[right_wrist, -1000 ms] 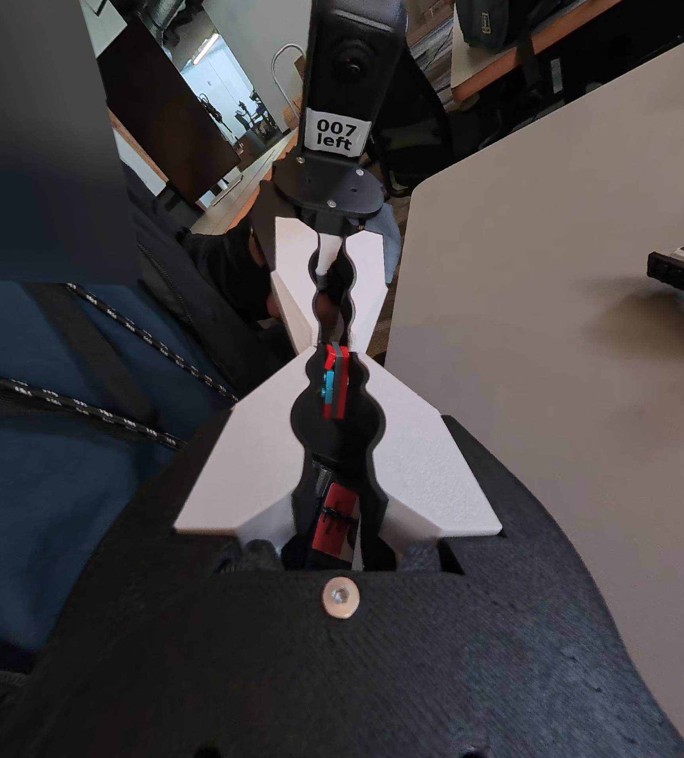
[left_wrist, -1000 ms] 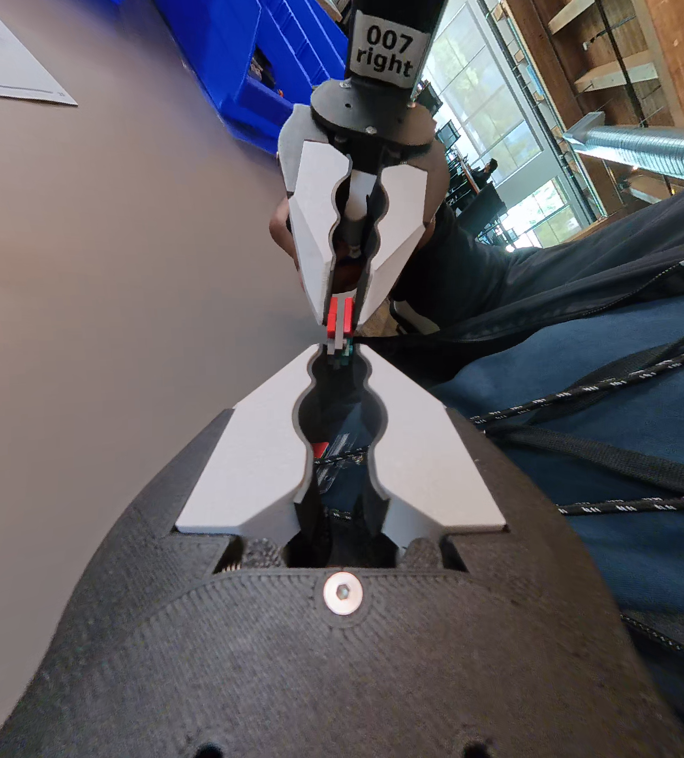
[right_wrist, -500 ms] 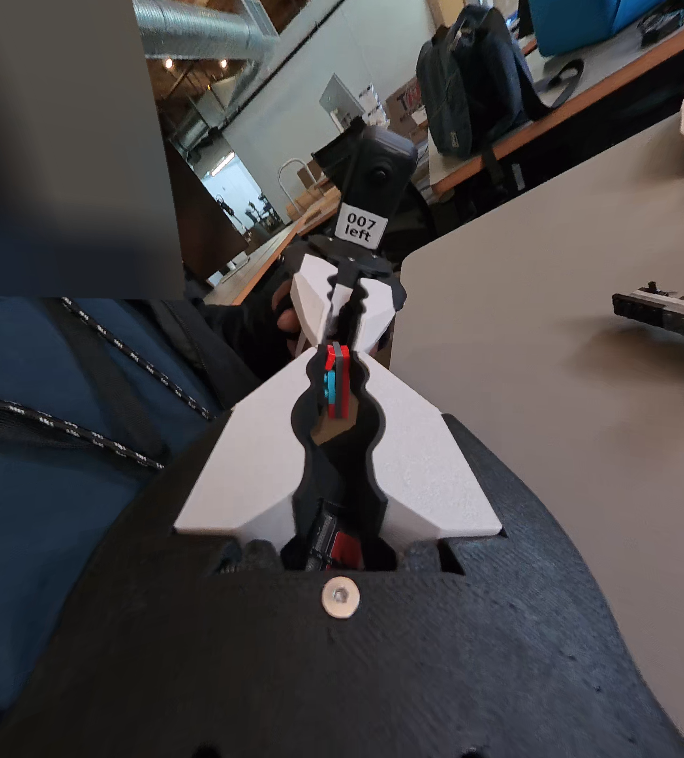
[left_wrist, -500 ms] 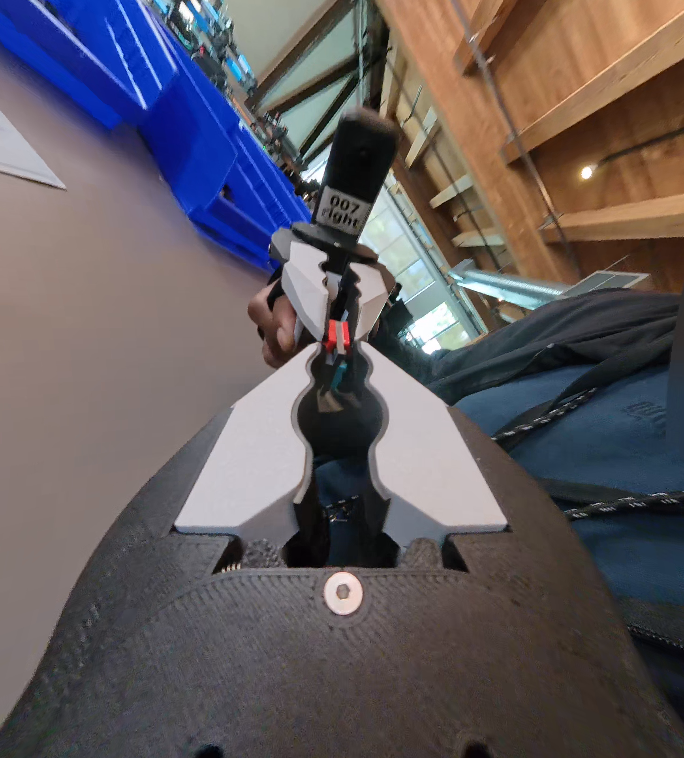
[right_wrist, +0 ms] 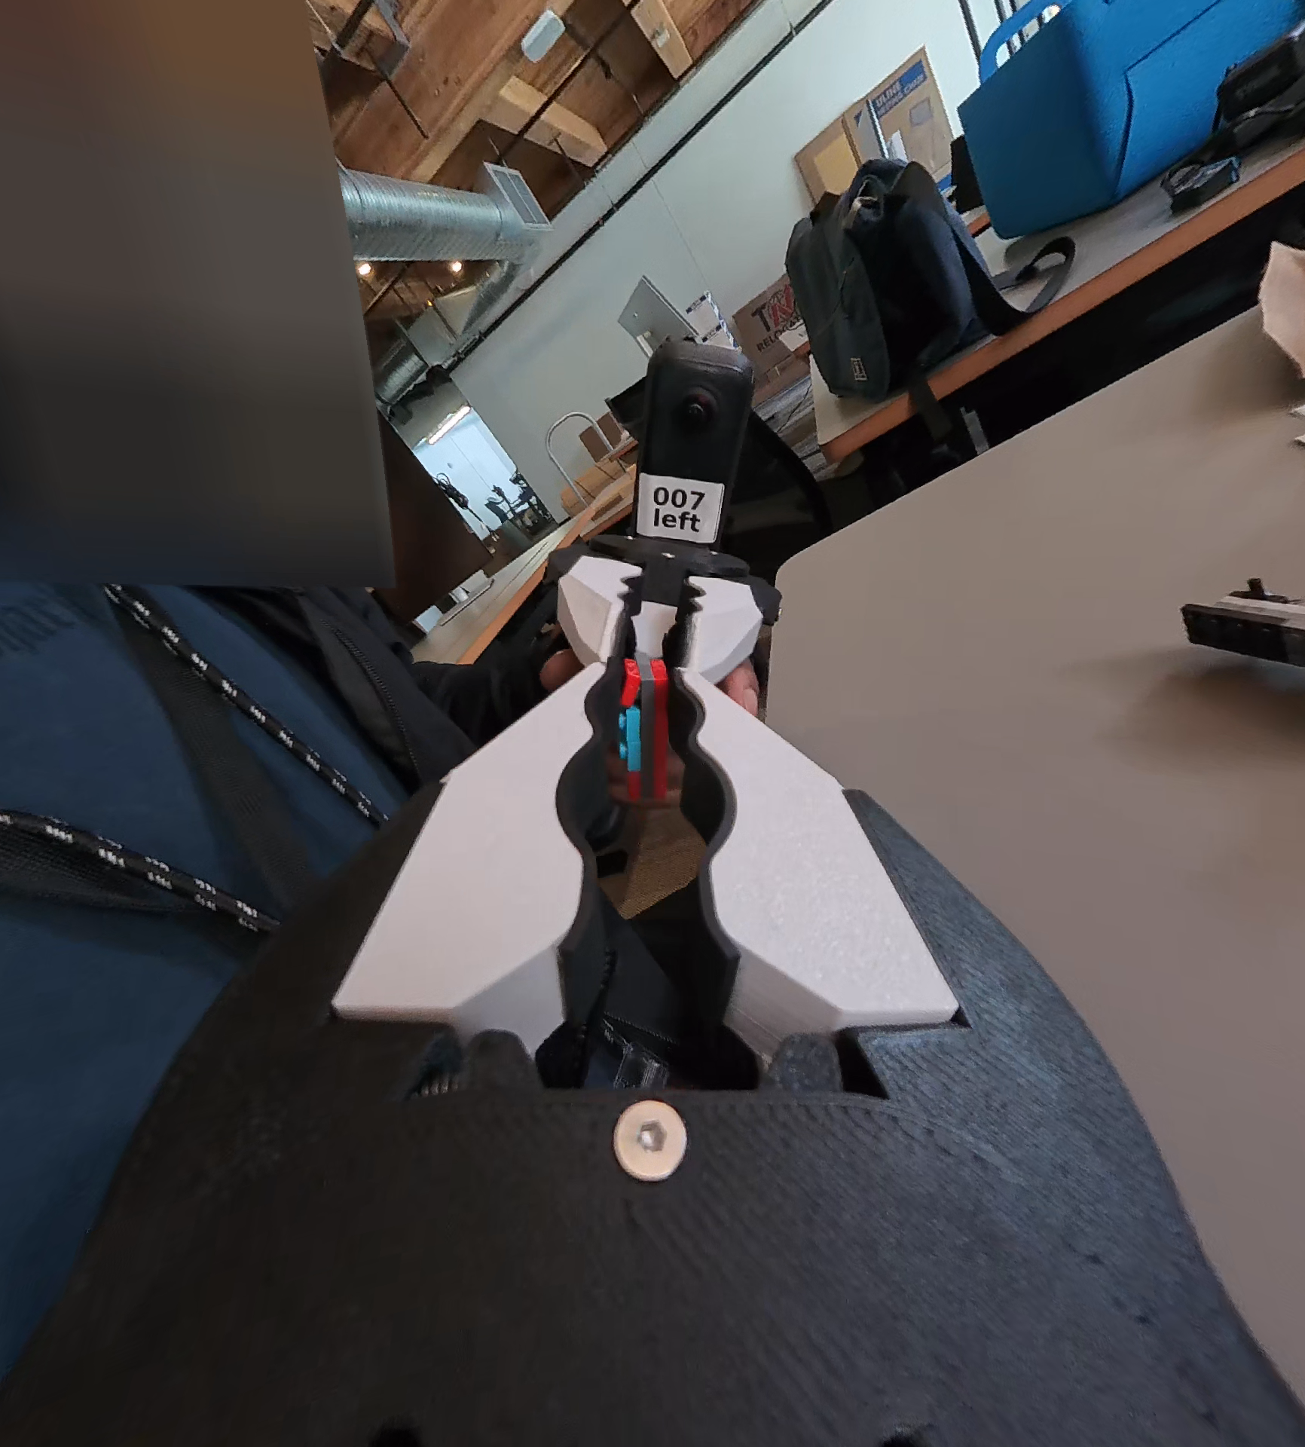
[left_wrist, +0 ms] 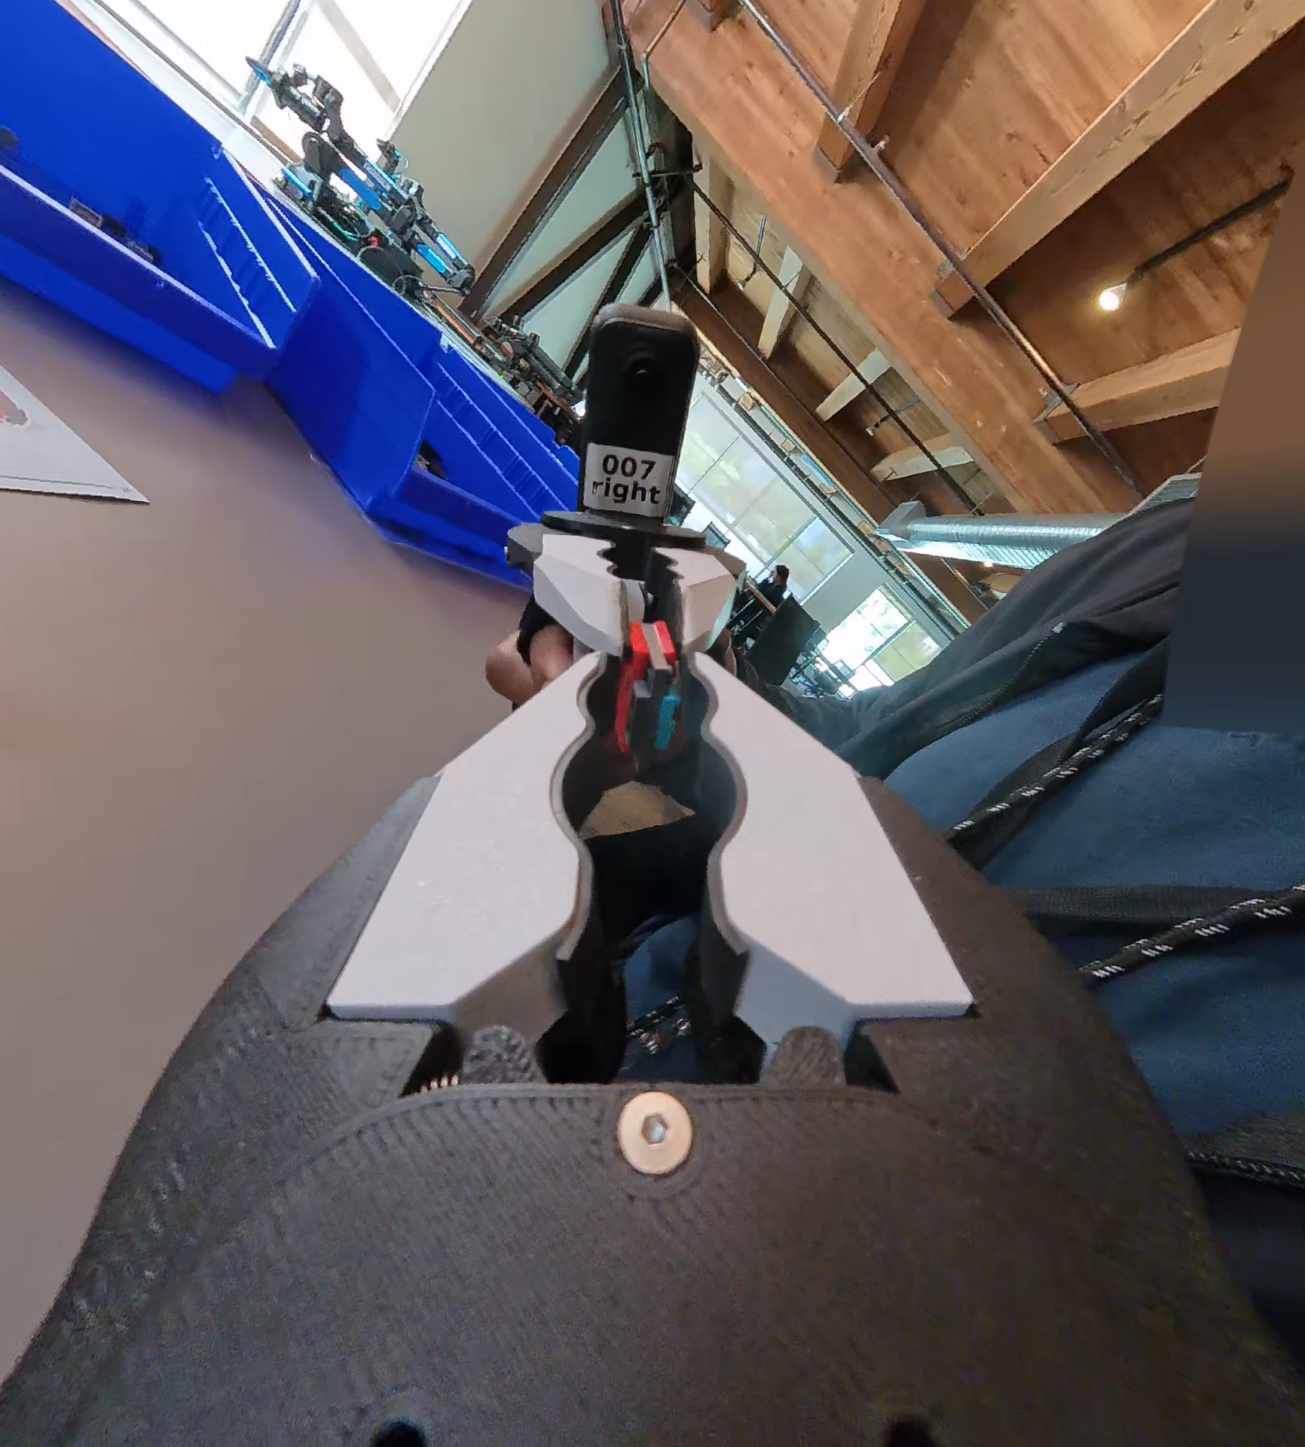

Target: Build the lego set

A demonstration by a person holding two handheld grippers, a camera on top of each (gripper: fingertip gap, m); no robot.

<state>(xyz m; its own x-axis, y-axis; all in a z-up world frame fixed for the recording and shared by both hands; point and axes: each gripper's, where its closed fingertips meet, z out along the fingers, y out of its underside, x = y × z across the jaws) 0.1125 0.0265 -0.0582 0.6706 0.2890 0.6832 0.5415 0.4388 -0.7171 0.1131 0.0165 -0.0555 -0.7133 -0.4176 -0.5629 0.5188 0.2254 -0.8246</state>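
**Red, grey and blue bricks pinched between two facing grippers**

Red plates are hiding most of the small brick stack [left_wrist: 645, 701], so its joints are staying unclear. The left gripper [left_wrist: 645, 665] and right gripper [right_wrist: 645, 673] are meeting tip to tip, both narrowed onto the stack, above the table [left_wrist: 164, 705]. Only the right wrist view is showing a dark brick strip [right_wrist: 1291, 634] at 3 o'clock; only the left is showing blue bins [left_wrist: 367, 368] at 10 o'clock.

Left wrist view low over its own fingers [left_wrist: 469, 846], facing the right gripper [left_wrist: 645, 650] close at frame centre, table [left_wrist: 164, 705] at left, right wrist view mirrored, facing the left gripper [right_wrist: 653, 658], table [right_wrist: 1064, 783] at right, both share the lego piece [left_wrist: 645, 693] [right_wrist: 645, 732] centre frame.
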